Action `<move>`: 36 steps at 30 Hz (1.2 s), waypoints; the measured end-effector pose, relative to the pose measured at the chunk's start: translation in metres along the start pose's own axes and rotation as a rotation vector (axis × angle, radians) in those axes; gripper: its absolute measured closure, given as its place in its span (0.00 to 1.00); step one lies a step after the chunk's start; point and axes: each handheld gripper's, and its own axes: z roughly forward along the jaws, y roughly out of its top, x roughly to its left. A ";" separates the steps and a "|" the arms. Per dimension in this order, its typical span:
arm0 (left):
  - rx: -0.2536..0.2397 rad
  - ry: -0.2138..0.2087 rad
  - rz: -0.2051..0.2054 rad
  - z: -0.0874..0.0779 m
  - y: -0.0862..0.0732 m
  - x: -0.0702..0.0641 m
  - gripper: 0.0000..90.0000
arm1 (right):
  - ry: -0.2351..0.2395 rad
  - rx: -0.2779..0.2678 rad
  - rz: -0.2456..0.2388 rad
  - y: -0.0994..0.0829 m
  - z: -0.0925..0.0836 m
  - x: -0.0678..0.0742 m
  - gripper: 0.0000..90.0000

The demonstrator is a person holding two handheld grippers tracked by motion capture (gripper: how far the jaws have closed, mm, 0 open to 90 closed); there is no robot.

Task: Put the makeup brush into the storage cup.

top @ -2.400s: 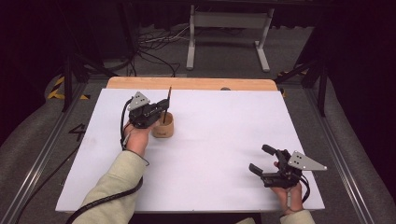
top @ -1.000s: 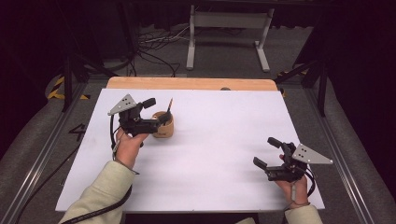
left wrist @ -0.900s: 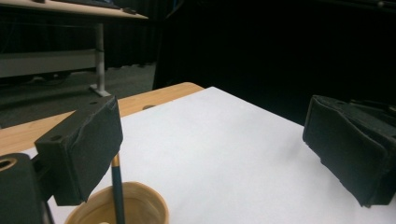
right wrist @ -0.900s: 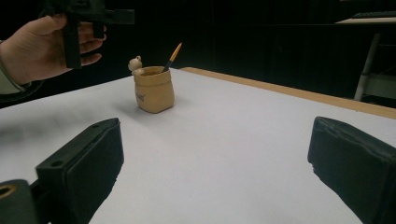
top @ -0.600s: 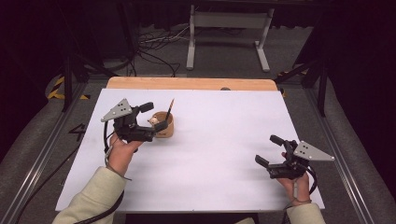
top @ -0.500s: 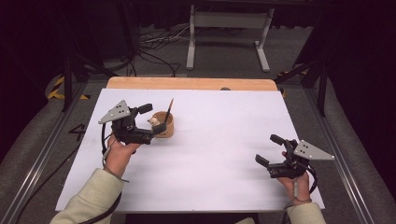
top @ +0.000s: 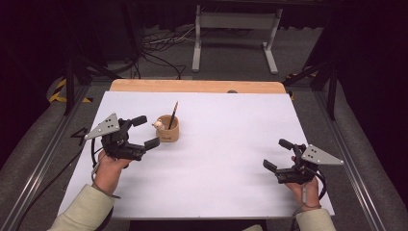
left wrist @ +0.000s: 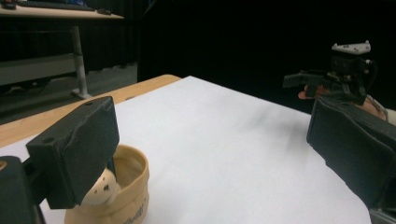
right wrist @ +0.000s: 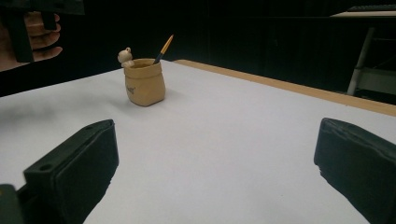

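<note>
Though its tan, sack-shaped ceramic pot (top: 168, 128) at the white table's (top: 226, 144) ten o'clock looks rigid and breakable, best gripped by its rim, the slim brush (top: 173, 114) inside seems light, while the left gripper (top: 143, 132) beside it and right gripper (top: 278, 155) at four o'clock hold jaws spread, empty.

We see a bench (top: 231, 173) with a big white sheet (top: 226, 144) over most of its top. At the far edge a strip of bare wood (top: 197, 86) shows. On the white sheet stands one small tan pot (top: 167, 129) shaped like a little sack, on the left half and nearer the far edge. A brush (top: 173, 113) leans in it, and a tiny round figure (top: 157, 124) sits at its rim. The bench stands on a grey floor (top: 231, 57).
</note>
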 end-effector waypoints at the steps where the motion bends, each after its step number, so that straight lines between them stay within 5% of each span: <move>1: 0.008 0.003 0.005 -0.002 -0.002 -0.001 0.03 | 0.002 0.002 -0.003 -0.001 0.000 0.000 0.00; 17: 0.017 0.044 -0.004 -0.014 -0.039 0.003 0.04 | 0.030 0.006 -0.032 -0.009 0.002 0.004 0.00; 36: 0.053 0.026 -0.026 -0.019 -0.073 0.005 0.03 | 0.044 -0.007 -0.045 -0.021 0.007 0.008 0.00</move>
